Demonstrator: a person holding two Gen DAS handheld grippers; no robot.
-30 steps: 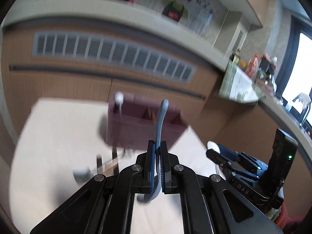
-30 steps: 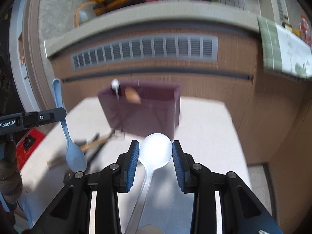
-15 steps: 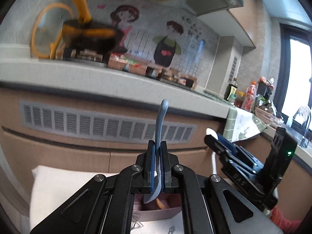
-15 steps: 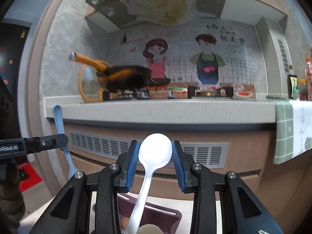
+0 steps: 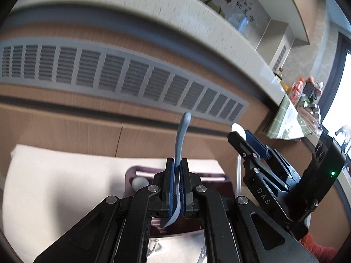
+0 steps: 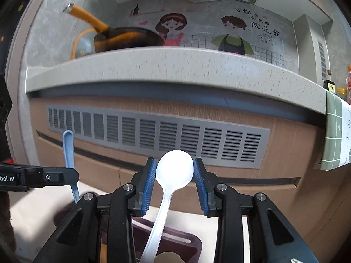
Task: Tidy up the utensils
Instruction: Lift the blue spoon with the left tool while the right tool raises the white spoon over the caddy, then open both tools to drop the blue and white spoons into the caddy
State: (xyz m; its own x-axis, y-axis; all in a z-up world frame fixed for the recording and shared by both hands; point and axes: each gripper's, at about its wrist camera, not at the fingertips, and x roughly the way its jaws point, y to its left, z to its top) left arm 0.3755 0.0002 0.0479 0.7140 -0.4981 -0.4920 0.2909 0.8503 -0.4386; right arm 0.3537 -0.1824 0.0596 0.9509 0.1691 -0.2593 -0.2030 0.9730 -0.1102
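On the left, the left gripper [image 5: 177,188] is clamped tight on a blue spoon [image 5: 182,135], its pads pressed flat against the handle with no gap showing. The spoon stands nearly upright: the handle end rises above the fingers, and the bowl end hangs below them, pointing down. Directly beneath and just ahead of this gripper sits the purple holder [image 5: 140,173], whose slotted rim and open top lie under the hanging bowl. A round white utensil end [image 5: 139,183] already stands in the holder's left part. So the blue spoon's long axis lines up roughly with the opening, and the likely drop is straight down.

To the right, the right gripper [image 6: 174,171] holds a white spoon [image 6: 174,169] by its bowl, the jaws moderately apart and the blue pads [image 6: 149,175] set against the bowl's two edges. Its handle runs down and back toward the camera, over the holder [image 6: 193,241] below. A tan wooden piece [image 6: 166,257] shows inside that holder.

Both grippers hover above the holder, close beside each other; the left looks better lined up to release first.
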